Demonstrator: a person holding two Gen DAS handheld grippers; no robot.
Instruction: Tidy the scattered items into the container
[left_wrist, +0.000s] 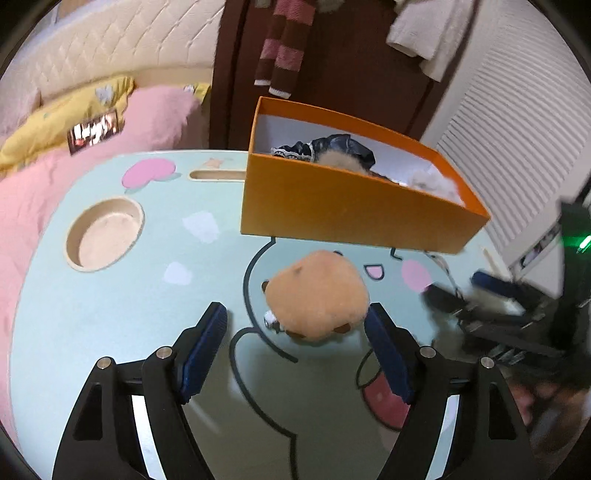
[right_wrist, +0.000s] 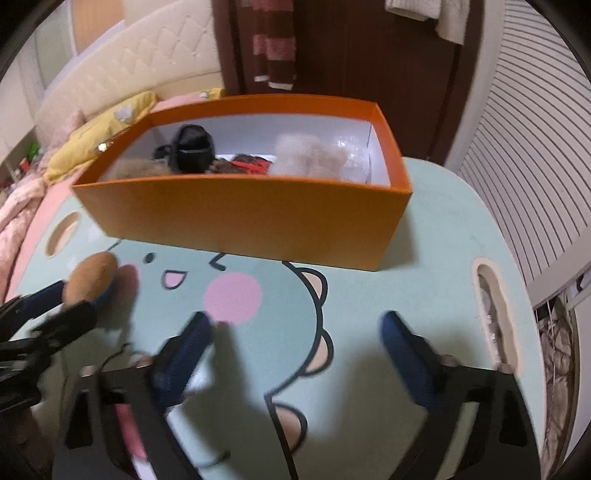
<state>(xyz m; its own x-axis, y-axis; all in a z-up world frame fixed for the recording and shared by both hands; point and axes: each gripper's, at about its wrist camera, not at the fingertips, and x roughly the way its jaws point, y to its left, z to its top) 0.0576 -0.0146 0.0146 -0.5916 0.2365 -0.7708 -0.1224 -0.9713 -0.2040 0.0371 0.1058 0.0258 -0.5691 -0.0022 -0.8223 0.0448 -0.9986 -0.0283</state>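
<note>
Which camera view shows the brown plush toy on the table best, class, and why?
The left wrist view: the brown plush toy lies whole and fairly sharp on the table, ahead of the open left gripper. The right wrist view shows only a blurred part of it at the left edge.

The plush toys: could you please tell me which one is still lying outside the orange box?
The tan round plush toy, alone on the mint table before the orange box; the other fluffy toys already sit inside.
</note>
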